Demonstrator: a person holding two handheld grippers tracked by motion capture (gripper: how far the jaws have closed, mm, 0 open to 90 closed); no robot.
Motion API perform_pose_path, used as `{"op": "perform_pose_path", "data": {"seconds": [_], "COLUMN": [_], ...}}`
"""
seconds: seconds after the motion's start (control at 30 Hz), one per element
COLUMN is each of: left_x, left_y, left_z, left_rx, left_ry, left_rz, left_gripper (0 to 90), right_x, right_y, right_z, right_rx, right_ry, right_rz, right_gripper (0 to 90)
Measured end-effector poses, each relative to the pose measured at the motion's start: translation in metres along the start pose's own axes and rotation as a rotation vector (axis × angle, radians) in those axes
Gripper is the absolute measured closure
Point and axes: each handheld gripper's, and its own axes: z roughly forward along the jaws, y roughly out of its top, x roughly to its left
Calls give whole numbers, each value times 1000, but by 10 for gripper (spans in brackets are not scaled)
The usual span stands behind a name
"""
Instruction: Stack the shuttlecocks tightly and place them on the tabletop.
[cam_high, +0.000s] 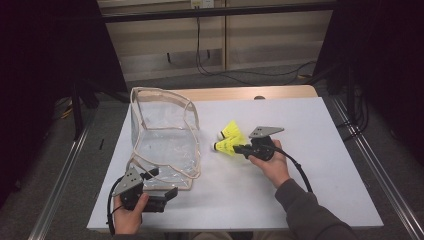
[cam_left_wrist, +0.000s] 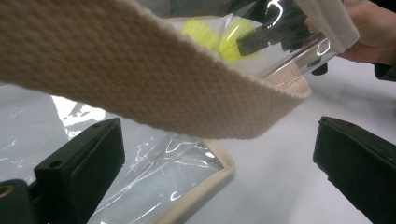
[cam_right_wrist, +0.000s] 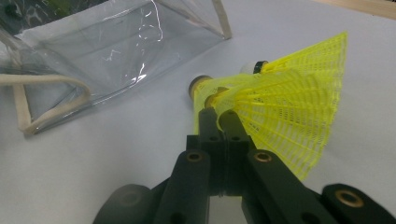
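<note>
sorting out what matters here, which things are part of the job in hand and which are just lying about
In the job:
- near yellow shuttlecock, pinched by the shut right gripper
- clear bag with beige trim, standing open
- bag's beige strap, between the open left gripper's jaws
- second yellow shuttlecock, likely next

Lying about:
- cables on the floor beyond the table

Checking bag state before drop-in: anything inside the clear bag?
The clear bag looks empty; through its walls only the table shows. Both yellow shuttlecocks lie outside, beside it. Its near bottom corner is hidden by the left tongs.
</note>
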Motion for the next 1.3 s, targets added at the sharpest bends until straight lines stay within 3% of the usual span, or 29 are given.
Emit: {"op": "perform_pose_path", "data": {"seconds": [1.3], "left_x": [0], "left_y": [0], "left_z": [1], "left_rx": [-2], "left_ry": [0], "left_rz": [-4], "left_gripper": [20], "right_x": [3], "right_y": [-10], "right_z": [7], "right_rx": [51], "right_ry": [8], "right_rz": [22], "right_gripper": [886]}}
